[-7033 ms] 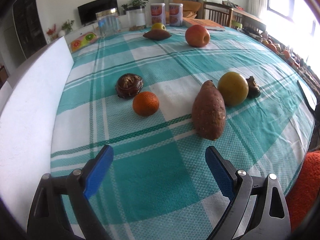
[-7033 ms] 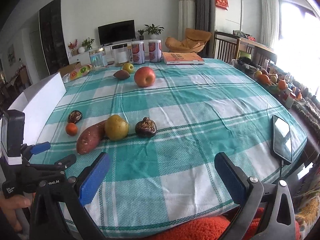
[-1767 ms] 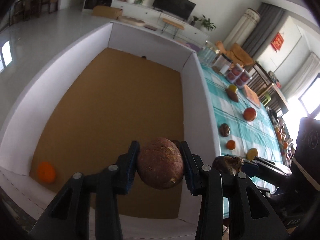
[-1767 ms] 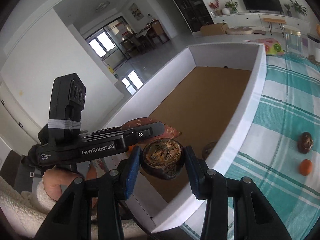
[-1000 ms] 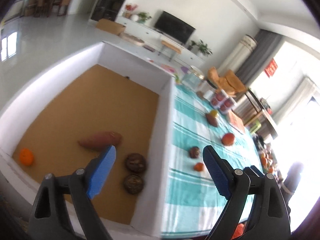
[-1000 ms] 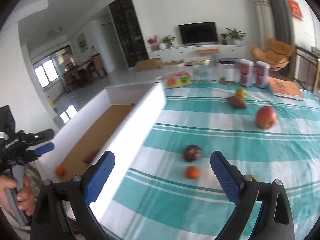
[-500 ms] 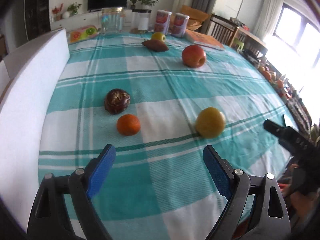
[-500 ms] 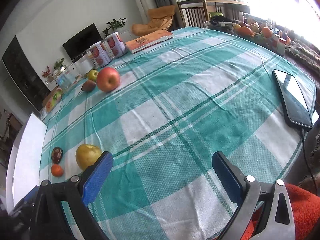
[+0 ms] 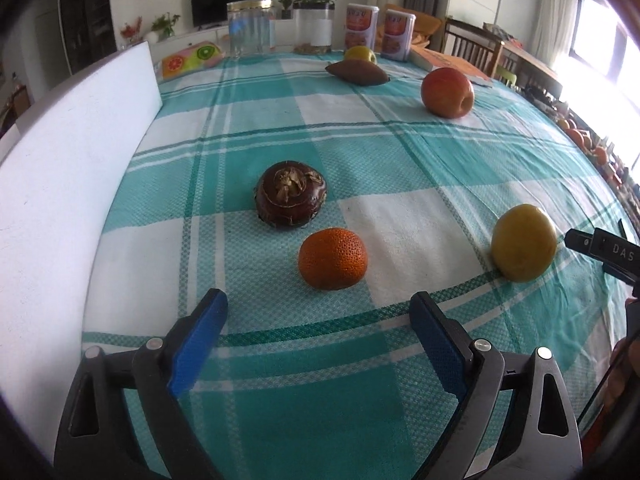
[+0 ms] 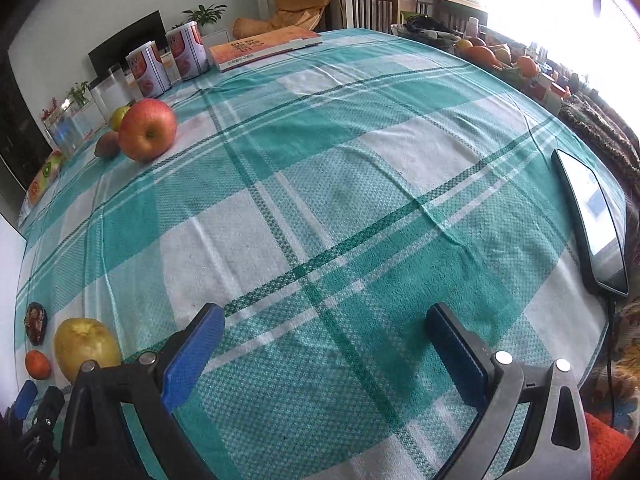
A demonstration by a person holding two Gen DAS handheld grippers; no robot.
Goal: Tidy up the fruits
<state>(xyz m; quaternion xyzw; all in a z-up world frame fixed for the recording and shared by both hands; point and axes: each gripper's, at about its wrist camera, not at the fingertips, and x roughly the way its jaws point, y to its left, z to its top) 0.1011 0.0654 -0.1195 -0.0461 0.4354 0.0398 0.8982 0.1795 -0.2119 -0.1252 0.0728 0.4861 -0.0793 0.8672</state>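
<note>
In the left wrist view my left gripper (image 9: 318,320) hangs over the checked tablecloth (image 9: 248,96), its jaws opening with nothing between them. Just beyond it lie an orange (image 9: 333,258) and a dark brown round fruit (image 9: 291,194). A yellow pear (image 9: 523,243) sits to the right, a red apple (image 9: 447,93) farther back, and a brown sweet potato (image 9: 356,73) with a green apple (image 9: 360,54) behind it. My right gripper (image 10: 326,328) is also opening and empty, above bare cloth. The pear (image 10: 86,346), orange (image 10: 38,364) and red apple (image 10: 147,129) lie to its left.
The white wall of a box (image 9: 68,152) runs along the table's left edge. Two cans (image 9: 362,26), glass jars (image 9: 251,28) and a book (image 10: 264,46) stand at the back. A phone (image 10: 592,224) lies at the right edge.
Both grippers swung from the box back over the table and sank toward it. The orange and dark fruit now sit closer in front of the left gripper.
</note>
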